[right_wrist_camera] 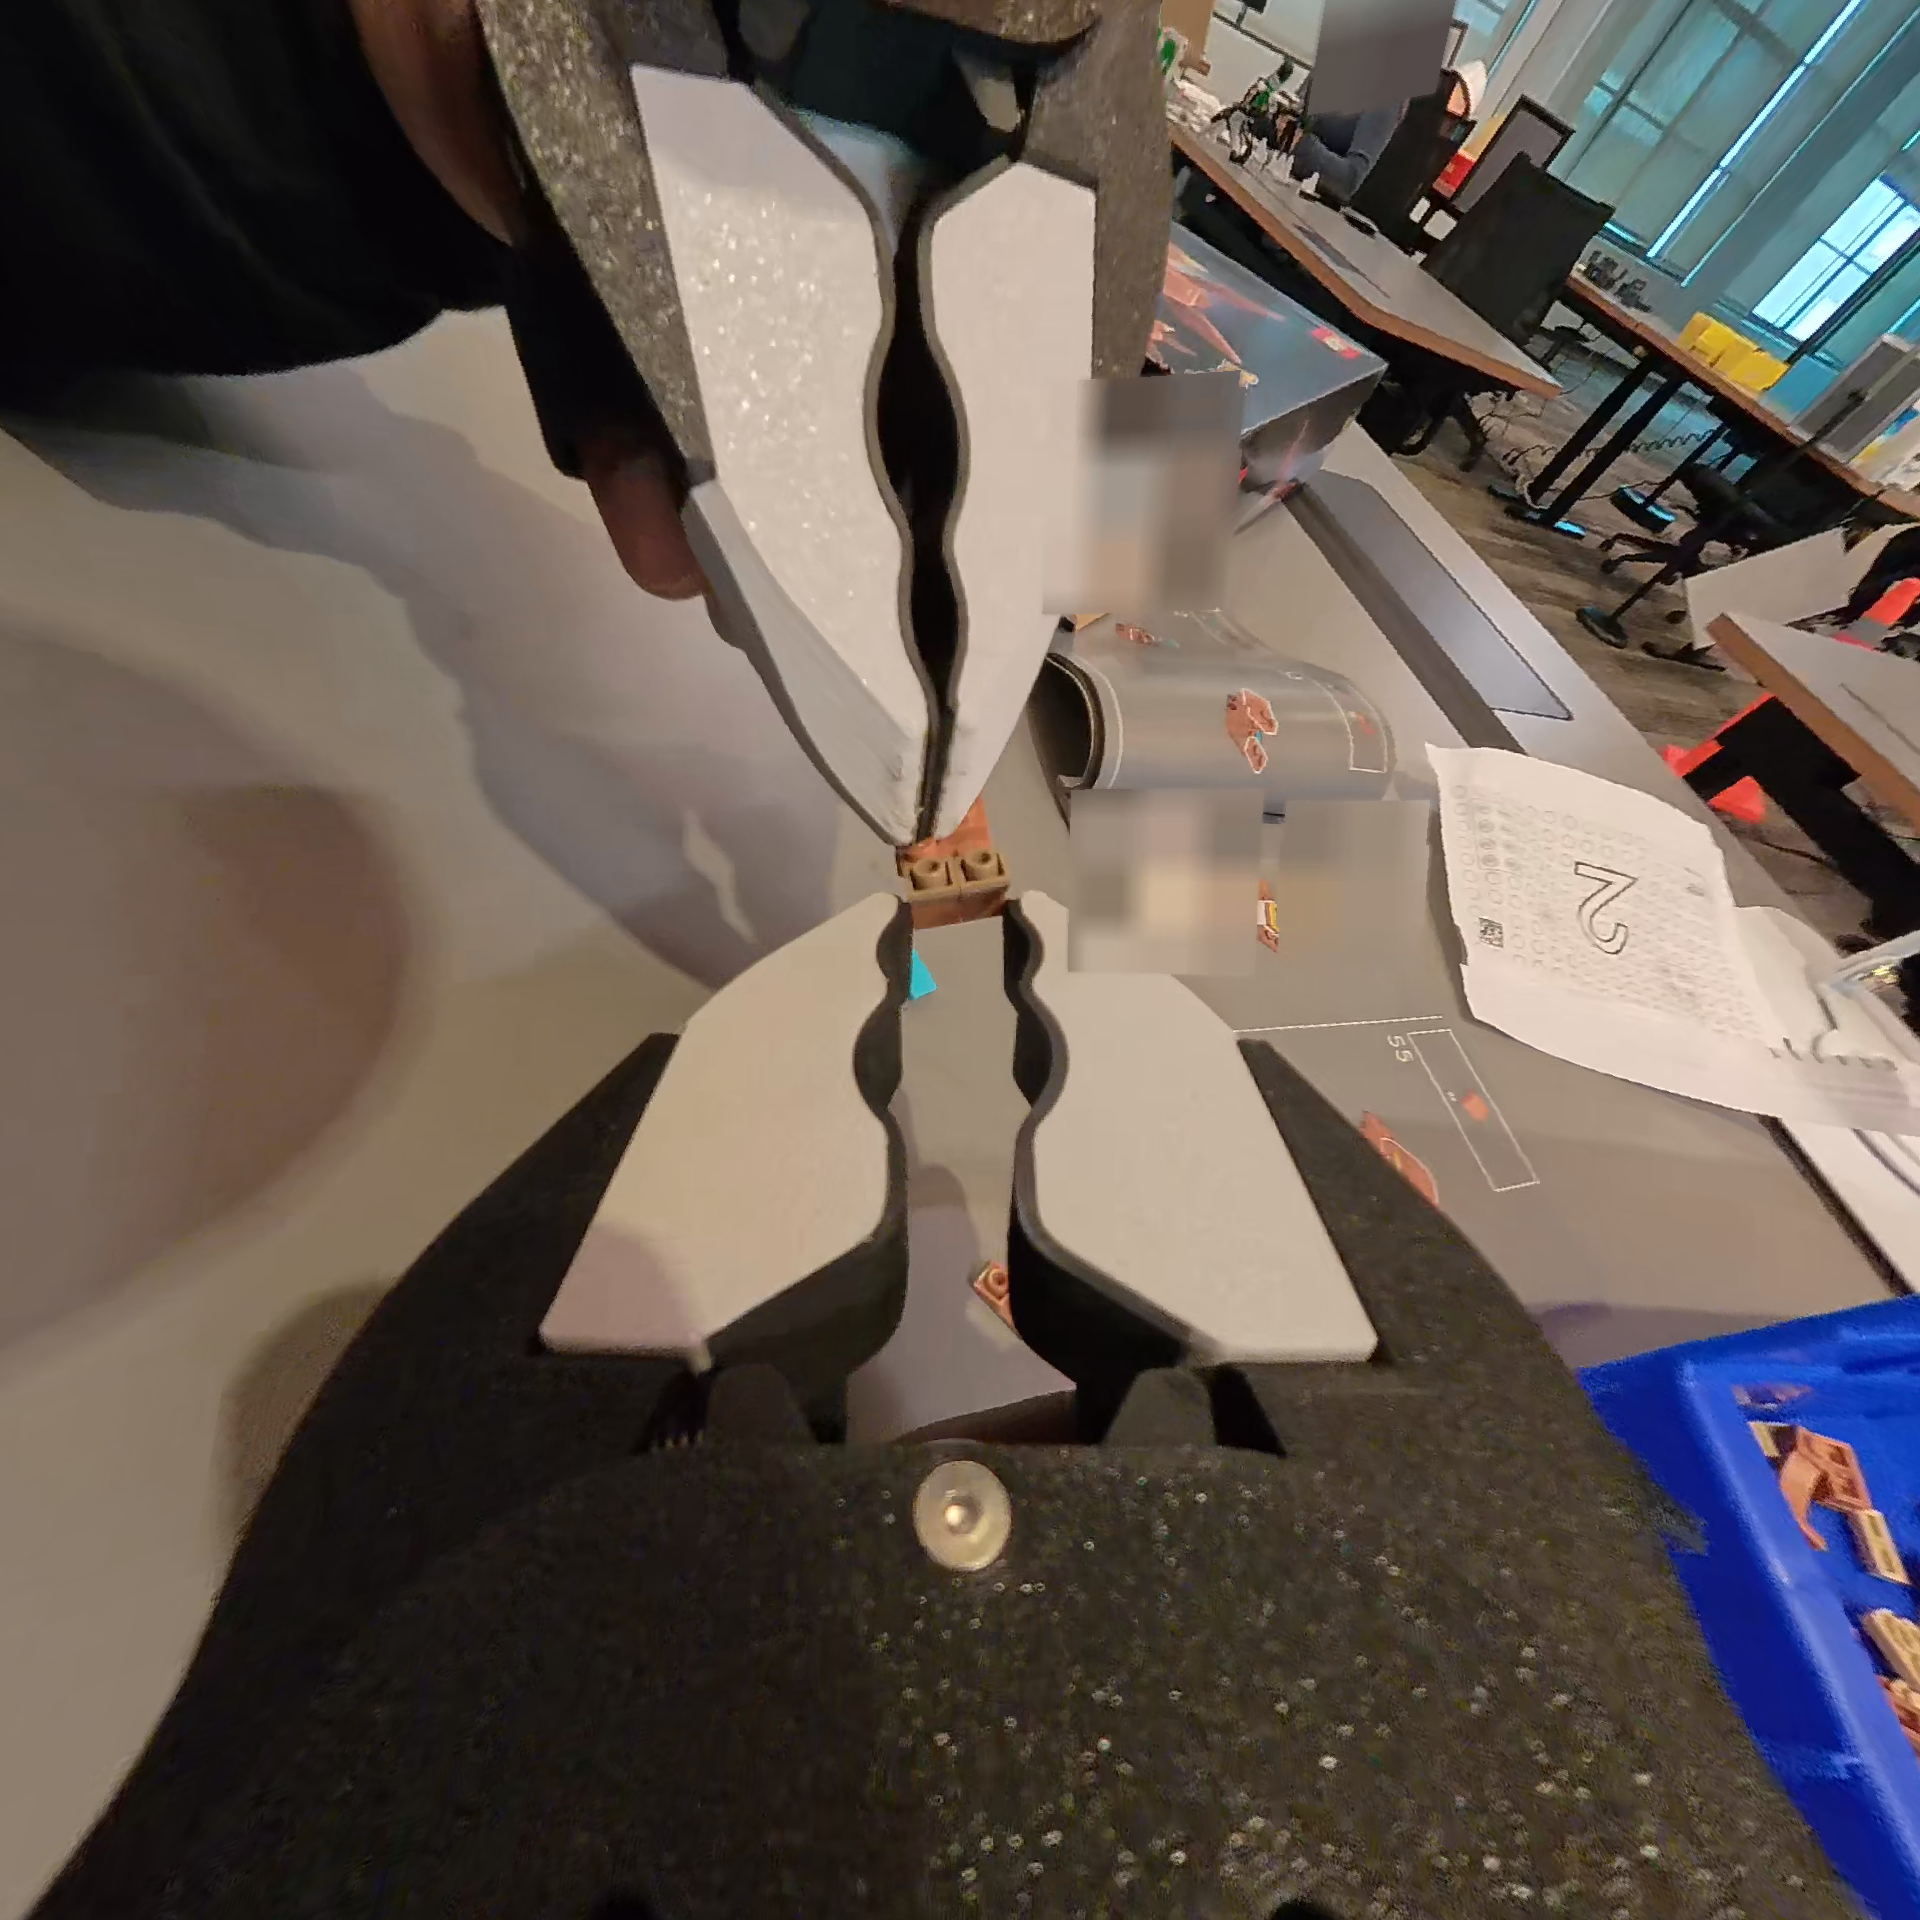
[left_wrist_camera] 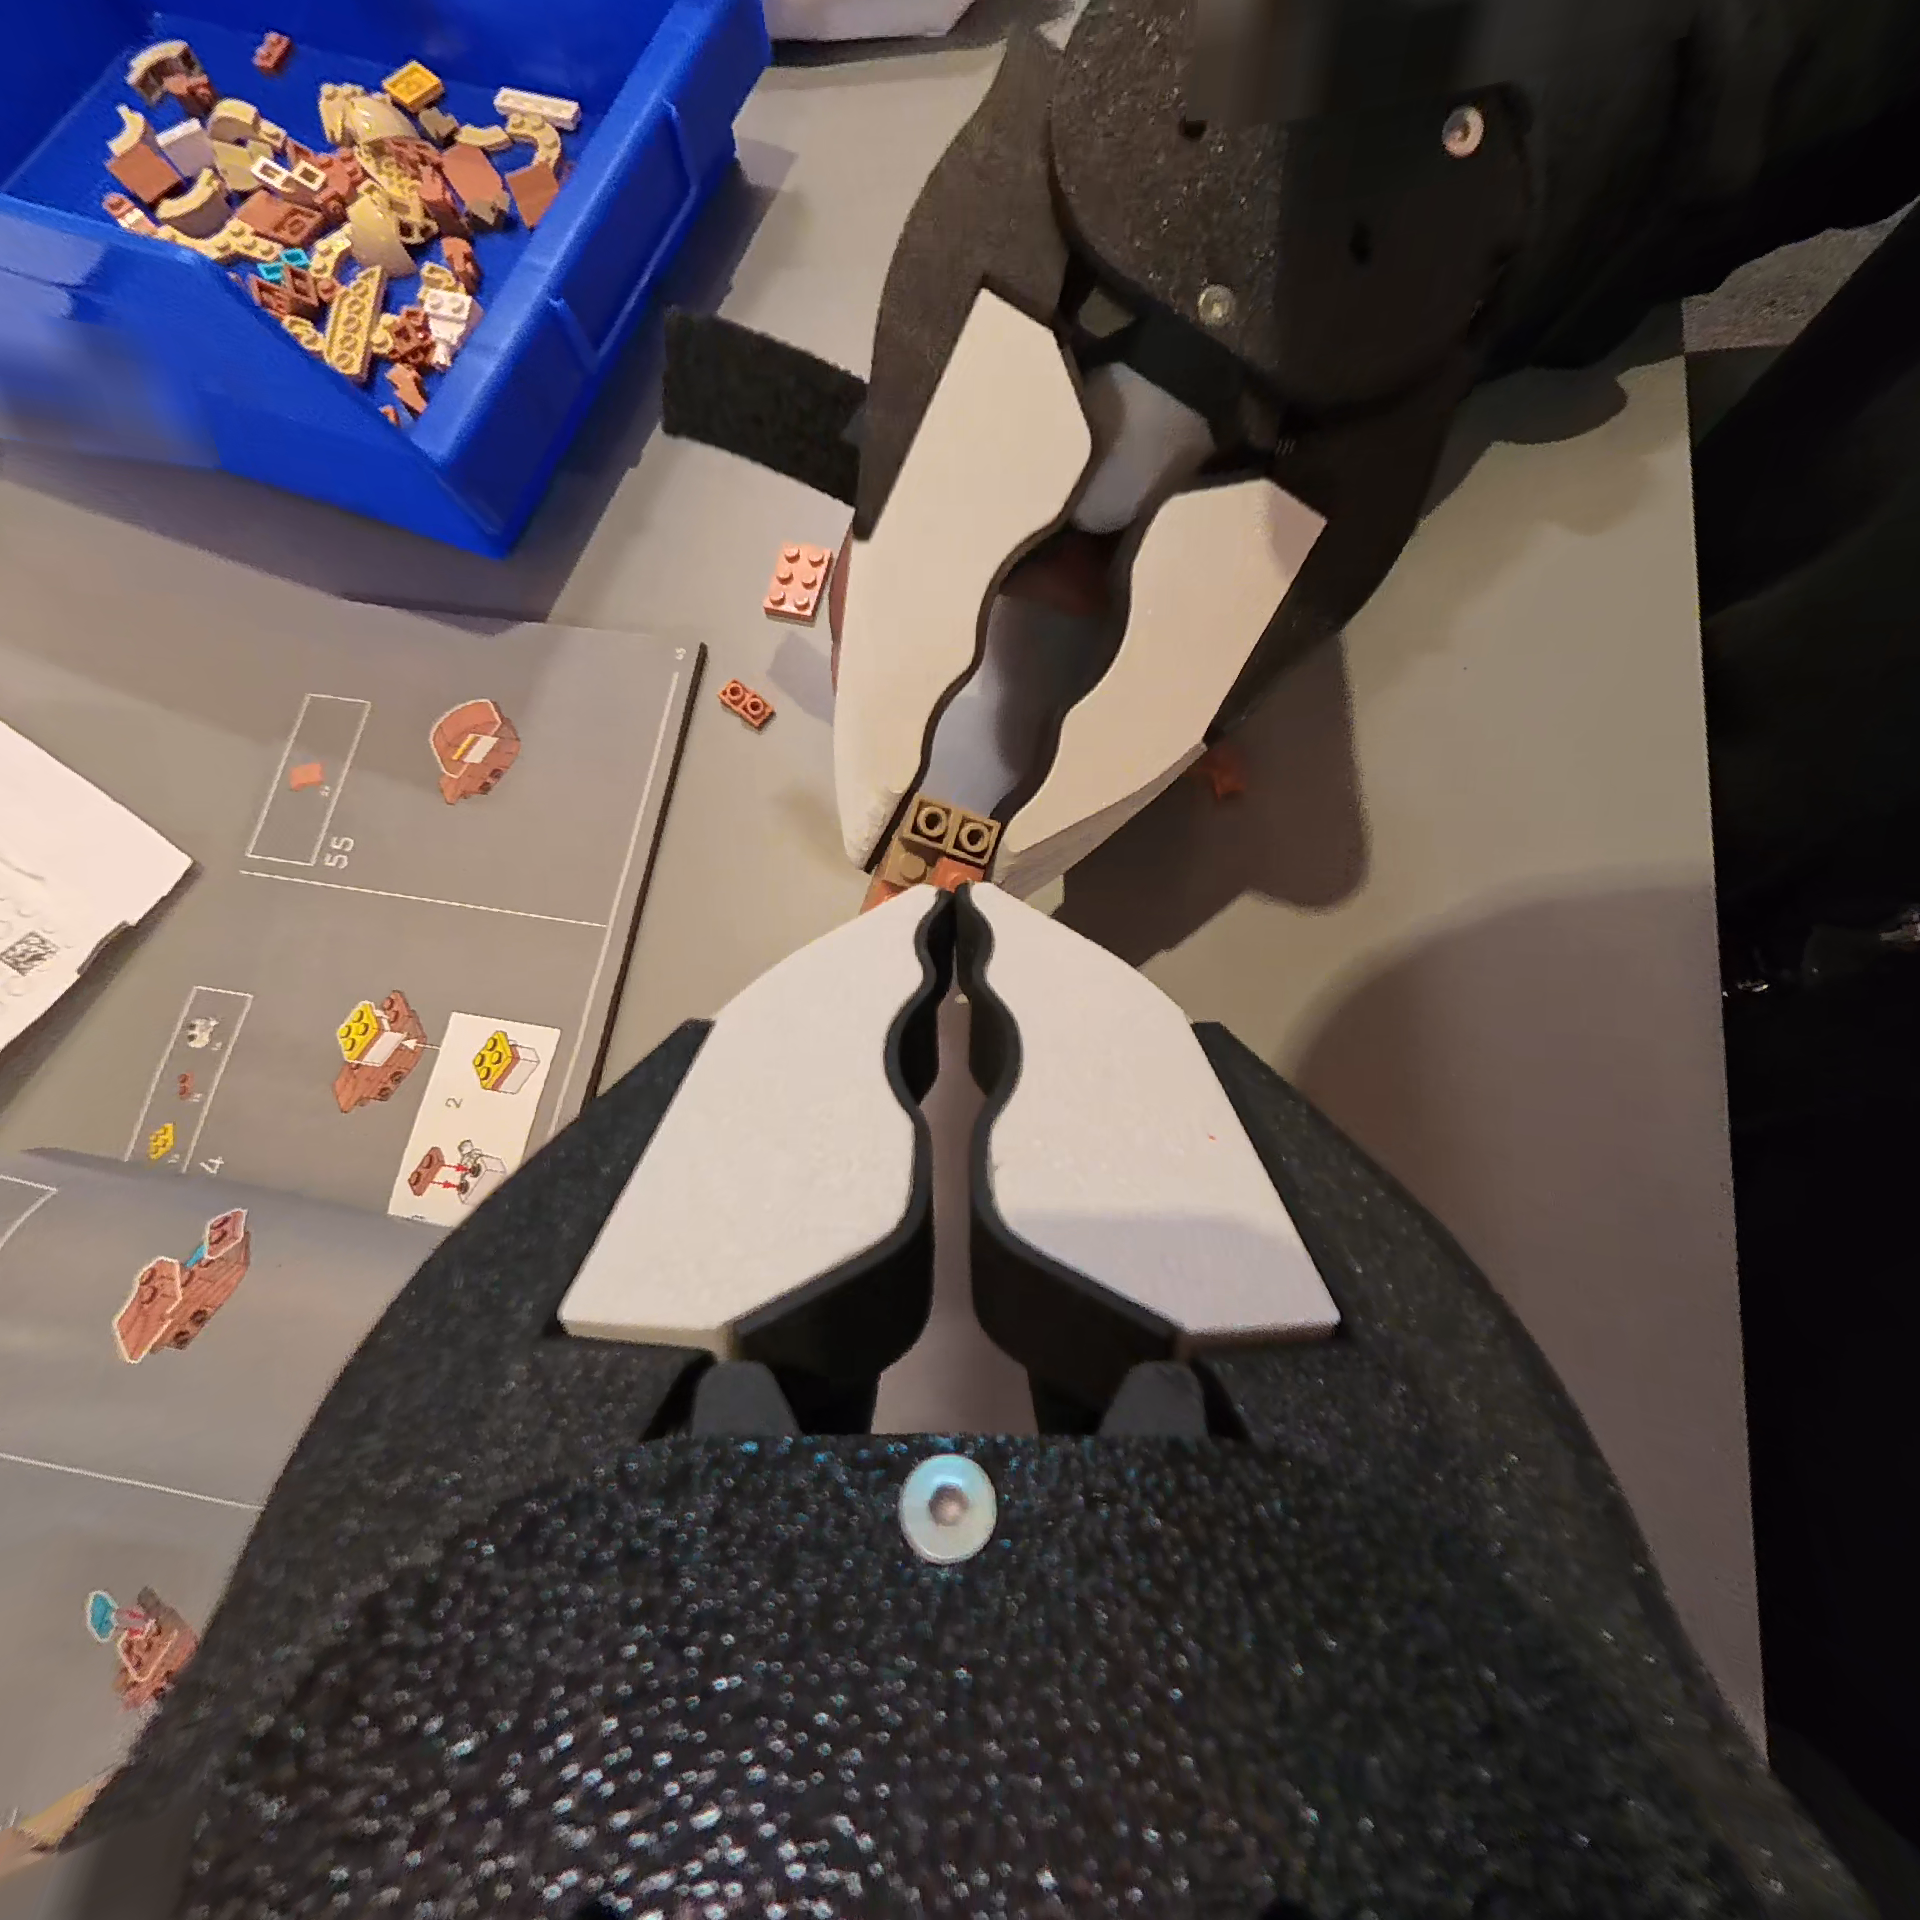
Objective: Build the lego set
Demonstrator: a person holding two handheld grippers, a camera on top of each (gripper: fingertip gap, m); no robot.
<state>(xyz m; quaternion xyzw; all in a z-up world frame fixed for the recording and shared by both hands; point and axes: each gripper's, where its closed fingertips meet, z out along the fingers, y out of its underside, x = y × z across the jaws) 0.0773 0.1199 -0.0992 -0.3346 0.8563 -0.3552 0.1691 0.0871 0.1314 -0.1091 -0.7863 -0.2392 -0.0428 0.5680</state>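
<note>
My right gripper [right_wrist_camera: 951, 914] clamps the small brown-and-tan brick assembly [right_wrist_camera: 956, 883] at twelve o'clock; my left gripper [left_wrist_camera: 954, 896], jaws together, presses its tip on the brown edge (spare plates lie at ten o'clock). I'd push squarely, steadily

Both views are evenly and fairly brightly lit from overhead. In the left wrist view, soft dark shadows of the tongs are cast on the pale grey tabletop [left_wrist_camera: 1507, 1039], to the right of the small tan and brown brick assembly [left_wrist_camera: 951, 847]. Beside that shadow the scene falls into near black. The blue plastic bin [left_wrist_camera: 499, 436] is smeared with blur at its near edge. In the right wrist view, daylight is seen through tall windows [right_wrist_camera: 1766, 156] far behind the assembly, and the tabletop to its left is warped and blurred. Straight lines are bent toward the edges by the wide lens. Sparkle is shown on the black textured bodies.
</note>
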